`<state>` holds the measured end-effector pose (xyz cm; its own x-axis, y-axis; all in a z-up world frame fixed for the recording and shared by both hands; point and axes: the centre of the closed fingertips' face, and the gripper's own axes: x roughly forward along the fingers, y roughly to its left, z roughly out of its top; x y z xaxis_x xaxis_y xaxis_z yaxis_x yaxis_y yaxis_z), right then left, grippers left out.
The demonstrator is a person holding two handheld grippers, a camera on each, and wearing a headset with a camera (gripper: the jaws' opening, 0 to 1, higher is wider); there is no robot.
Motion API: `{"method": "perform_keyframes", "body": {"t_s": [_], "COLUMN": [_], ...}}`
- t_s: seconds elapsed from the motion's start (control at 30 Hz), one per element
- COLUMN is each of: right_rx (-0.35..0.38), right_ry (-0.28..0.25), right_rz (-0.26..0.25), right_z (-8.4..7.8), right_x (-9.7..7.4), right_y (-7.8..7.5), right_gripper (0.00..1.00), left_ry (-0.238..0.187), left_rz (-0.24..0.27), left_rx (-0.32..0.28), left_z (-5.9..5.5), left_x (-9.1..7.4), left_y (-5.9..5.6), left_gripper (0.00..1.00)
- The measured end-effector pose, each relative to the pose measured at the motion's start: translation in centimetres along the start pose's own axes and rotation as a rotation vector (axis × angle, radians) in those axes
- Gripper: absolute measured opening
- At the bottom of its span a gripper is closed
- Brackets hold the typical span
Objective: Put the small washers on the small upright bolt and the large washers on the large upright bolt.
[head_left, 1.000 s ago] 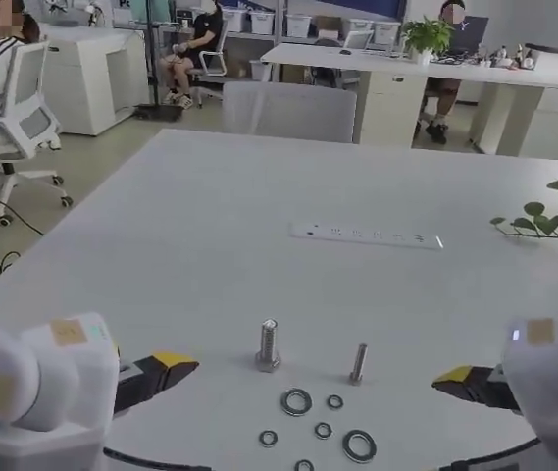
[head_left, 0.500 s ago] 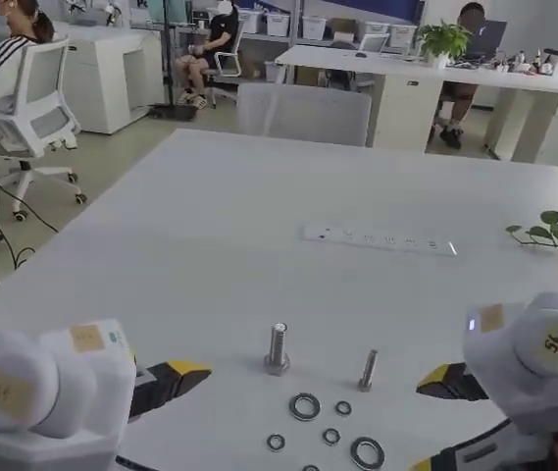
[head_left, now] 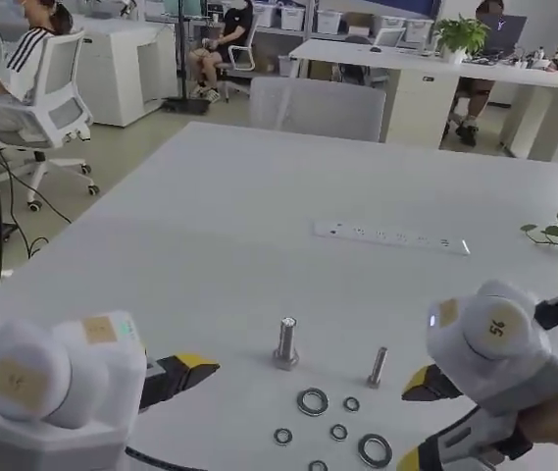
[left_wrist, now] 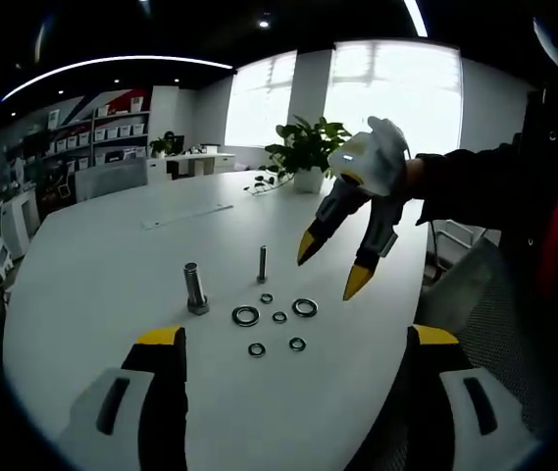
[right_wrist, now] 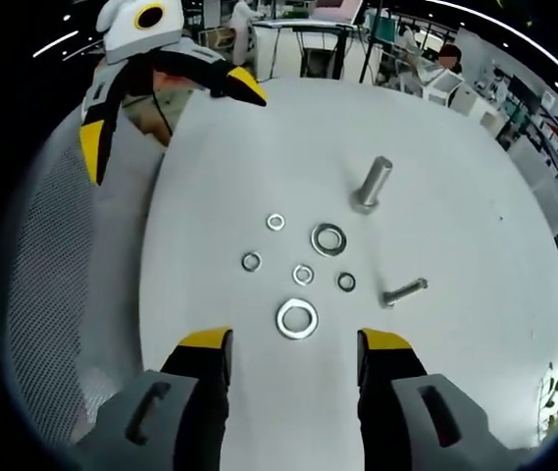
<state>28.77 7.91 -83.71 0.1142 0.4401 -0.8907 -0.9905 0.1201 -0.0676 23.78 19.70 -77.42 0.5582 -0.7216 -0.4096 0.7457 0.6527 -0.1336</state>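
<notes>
Soft, even indoor light; tall bright windows (left_wrist: pixel 396 88) blow out white. Both gripper views bow at the edges. Flat steel ring washers (right_wrist: pixel 297 319) cast barely any shadow.

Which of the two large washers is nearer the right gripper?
The large silver metal washer lying just ahead of the right gripper, centred before its open jaws; the other large washer sits farther off, by the large upright bolt.

A wide white surface (head_left: pixel 210 245) is carrying a white power strip (head_left: pixel 391 236); white office desks (head_left: pixel 406 61) are standing behind it.
</notes>
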Motion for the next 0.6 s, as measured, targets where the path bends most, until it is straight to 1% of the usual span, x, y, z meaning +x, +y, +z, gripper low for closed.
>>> {"method": "perform_keyframes", "body": {"t_s": [0.1, 0.17, 0.27, 0.53, 0.6], "right_rx": [-0.024, -0.037, -0.040, -0.068, -0.071], "right_ry": [0.030, 0.041, 0.052, 0.107, 0.116], "right_rz": [0.008, 0.010, 0.020, 0.029, 0.039], "right_z": [-0.1, 0.0, 0.0, -0.3, -0.3], "right_x": [0.5, 0.8, 1.2, 2.5, 2.7], "right_y": [0.0, 0.0, 0.0, -0.3, -0.2], "right_gripper": [0.51, 0.49, 0.46, 0.40, 0.39], "left_ry": [0.000, 0.000, -0.002, -0.003, -0.006], "left_rz": [0.001, 0.002, 0.001, 0.001, 0.000], "left_rx": [0.000, 0.000, 0.000, 0.002, 0.001], "left_z": [0.0, -0.1, 0.0, 0.0, 0.0], "left_x": [0.0, 0.0, 0.0, 0.0, -0.1], "left_y": [0.0, 0.0, 0.0, 0.0, 0.0], "left_gripper": [0.93, 0.93, 0.93, 0.93, 0.93]}}
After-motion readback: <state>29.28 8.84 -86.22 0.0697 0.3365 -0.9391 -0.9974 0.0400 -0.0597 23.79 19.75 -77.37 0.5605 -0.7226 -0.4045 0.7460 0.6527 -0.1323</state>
